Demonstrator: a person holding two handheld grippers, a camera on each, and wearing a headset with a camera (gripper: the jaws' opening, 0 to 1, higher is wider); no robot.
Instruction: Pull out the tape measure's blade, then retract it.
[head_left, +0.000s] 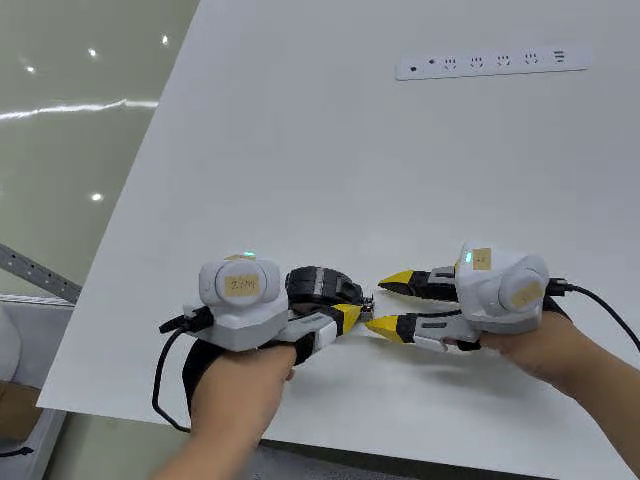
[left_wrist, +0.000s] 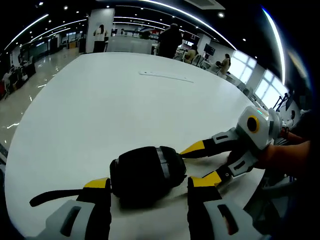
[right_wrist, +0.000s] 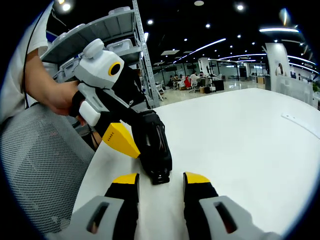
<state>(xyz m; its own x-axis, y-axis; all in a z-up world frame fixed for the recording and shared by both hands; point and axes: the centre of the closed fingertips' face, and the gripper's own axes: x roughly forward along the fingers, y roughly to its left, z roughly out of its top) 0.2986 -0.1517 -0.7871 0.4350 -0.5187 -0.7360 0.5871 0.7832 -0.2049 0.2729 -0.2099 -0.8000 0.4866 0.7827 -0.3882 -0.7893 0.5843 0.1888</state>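
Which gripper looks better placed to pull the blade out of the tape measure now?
Right. The right gripper has open jaws pointing at the blade end of the tape measure, while the left gripper clamps its case.

Bright, even light from round ceiling lamps (right_wrist: 240, 7) falls on the matte white tabletop (head_left: 300, 150), leaving only soft shadows. Lamp glare dots the glossy grey-green floor (head_left: 60, 110) at left. Both gripper views bend strongly towards their edges.
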